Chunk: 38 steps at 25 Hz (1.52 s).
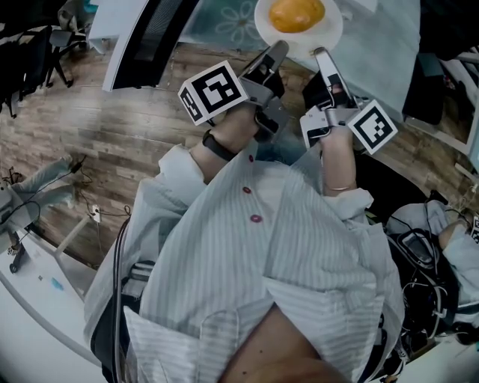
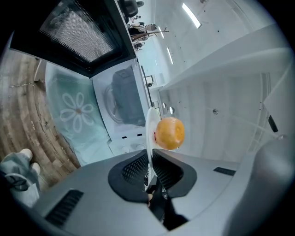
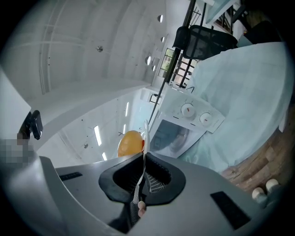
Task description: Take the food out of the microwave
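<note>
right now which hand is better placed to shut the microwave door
Left gripper: the open door lies on its side, though it and the right gripper both clamp the plate.

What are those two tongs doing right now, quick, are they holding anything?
Left tongs: closed on the rim of the white plate carrying the orange food.
Right tongs: closed on the same plate's rim, opposite side.

Food (image 1: 297, 13) rests on plate (image 1: 334, 28), microwave (image 2: 122, 99) behind.
</note>
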Tool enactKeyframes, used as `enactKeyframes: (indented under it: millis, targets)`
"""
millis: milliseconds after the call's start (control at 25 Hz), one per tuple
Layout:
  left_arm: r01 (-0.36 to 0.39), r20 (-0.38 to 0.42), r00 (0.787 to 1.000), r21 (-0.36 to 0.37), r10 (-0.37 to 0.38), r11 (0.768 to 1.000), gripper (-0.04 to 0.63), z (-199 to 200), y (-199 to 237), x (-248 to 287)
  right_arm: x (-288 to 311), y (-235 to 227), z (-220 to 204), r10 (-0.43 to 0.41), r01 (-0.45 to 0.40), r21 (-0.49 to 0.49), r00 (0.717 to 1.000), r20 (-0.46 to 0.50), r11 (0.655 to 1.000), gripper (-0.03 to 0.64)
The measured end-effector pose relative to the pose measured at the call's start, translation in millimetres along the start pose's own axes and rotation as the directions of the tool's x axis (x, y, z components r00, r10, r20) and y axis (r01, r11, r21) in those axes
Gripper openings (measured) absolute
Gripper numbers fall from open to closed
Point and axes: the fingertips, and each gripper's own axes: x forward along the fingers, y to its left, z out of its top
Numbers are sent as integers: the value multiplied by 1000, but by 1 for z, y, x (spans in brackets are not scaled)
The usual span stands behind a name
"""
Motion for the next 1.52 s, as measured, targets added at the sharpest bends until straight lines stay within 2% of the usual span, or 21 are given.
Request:
enactKeyframes:
  millis: [600,1000,1280,1520]
  targets:
    - [51,-16,999,-30,-52,998,25,-3,-15,4,-6,1,8,52,-56,133,998,35,989,37]
    - [81,-7,997,-42,-81,996,20,-2,-21,6,-6,4,13,72,-78,150,997,42,986,37]
    - [68,0,998,-74,-68,995,20,-3,-20,8,-3,2,15,73,-78,157,997,37,985,37]
    - [82,2,997,-70,-82,994,20,-2,-17,11,-3,-1,17,68,-73,150,997,36,986,37]
